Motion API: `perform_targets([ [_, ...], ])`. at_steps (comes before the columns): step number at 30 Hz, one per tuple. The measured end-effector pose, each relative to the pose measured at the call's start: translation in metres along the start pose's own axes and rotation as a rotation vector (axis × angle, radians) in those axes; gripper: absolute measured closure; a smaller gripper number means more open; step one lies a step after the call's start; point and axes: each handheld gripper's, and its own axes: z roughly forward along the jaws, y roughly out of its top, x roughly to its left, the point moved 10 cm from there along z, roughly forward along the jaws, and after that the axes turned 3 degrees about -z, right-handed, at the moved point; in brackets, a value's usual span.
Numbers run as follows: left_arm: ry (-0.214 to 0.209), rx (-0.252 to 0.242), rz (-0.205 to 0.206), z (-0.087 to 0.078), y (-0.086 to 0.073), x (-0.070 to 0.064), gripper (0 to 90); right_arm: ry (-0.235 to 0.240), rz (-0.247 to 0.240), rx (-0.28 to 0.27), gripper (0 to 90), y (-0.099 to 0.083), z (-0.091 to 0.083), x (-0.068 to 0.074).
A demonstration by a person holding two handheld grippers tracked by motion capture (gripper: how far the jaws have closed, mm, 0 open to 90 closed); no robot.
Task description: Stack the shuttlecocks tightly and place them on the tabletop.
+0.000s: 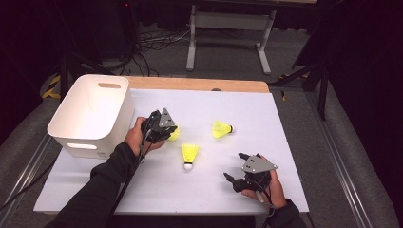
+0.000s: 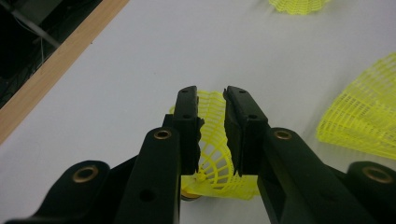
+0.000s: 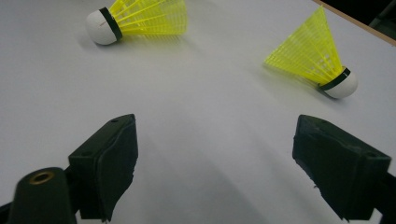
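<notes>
We log the left gripper [image 1: 170,131] near the middle of the bench [image 1: 285,156], just off the right wall of the white bin [image 1: 90,114] that stands at the far left corner. Its fingers [image 2: 187,126] are narrow, pinched on the yellow mesh skirt of a shuttlecock [image 2: 212,149]; in the left gripper view the skirt is squeezed between the pads, with the cork end low by the left finger. From above, we see this shuttlecock as a small yellow patch at the gripper's tip.

The right gripper [image 1: 235,166] rests near the front right corner, fingers [image 3: 109,161] spread wide and holding nothing, bare white surface between them.

A second shuttlecock [image 1: 189,154] lies at mid-bench between the two grippers, white cork toward the front edge. A third shuttlecock [image 1: 221,128] lies farther back and to the right, cork toward the right edge. Both sit well apart from the right gripper's fingers.
</notes>
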Motion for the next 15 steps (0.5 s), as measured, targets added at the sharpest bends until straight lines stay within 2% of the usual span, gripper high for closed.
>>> perform_targets([
  [4,-0.005,0.004,-0.014,0.004,-0.001,0.001,73.7,0.0,0.002,0.001,14.9,0.0,0.0,0.0],
  [10,0.01,0.008,0.004,0.007,0.003,0.0,73.0,0.001,0.001,0.003,14.9,0.0,0.0,0.0],
  [15,-0.009,0.004,0.011,0.007,0.01,-0.002,73.0,0.006,-0.001,0.005,14.9,-0.001,0.0,0.0],
])
